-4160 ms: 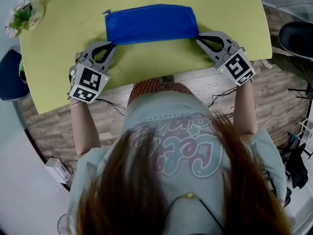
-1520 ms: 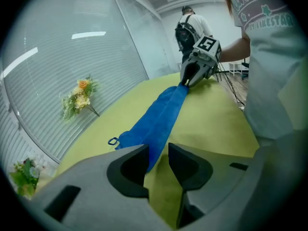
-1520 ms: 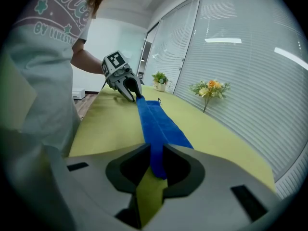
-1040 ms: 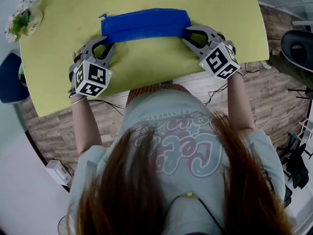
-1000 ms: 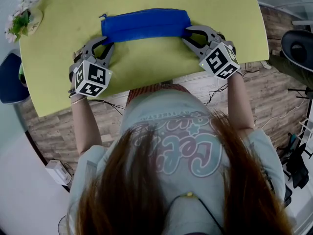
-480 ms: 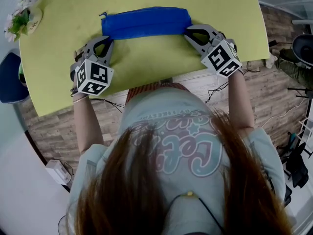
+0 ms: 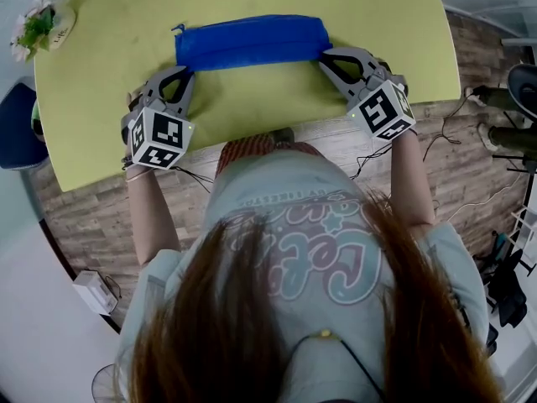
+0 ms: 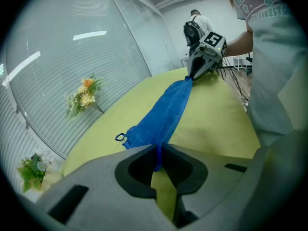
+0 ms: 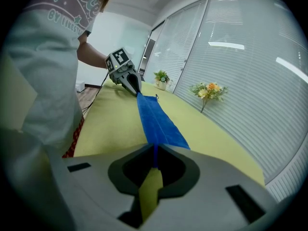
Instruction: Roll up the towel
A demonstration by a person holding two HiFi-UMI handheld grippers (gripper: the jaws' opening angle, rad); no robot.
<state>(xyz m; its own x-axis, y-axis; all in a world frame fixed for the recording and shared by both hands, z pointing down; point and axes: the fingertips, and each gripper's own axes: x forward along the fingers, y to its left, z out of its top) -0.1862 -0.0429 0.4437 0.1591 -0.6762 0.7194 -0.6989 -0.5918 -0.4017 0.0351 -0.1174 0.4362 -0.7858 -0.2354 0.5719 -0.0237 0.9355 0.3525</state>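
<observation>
Grip step: left hand-held gripper (image 7: 179,74) and right hand-held gripper (image 7: 324,56) have just closed on the near corners of the blue towel (image 7: 250,40) — next, likely roll that edge over evenly.

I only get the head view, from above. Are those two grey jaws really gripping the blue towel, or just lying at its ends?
Observer: Gripping. In the left gripper view, the left gripper has just been closing its jaws, and they pinch a thin fold of the towel.
Operator: And the other one?
Observer: Same. The right gripper view shows the right gripper with its jaws just closed on the towel's end.
Operator: Anything in the room that I'm missing?
Observer: A bunch of yellow and orange flowers in front of a wall of blinds.
</observation>
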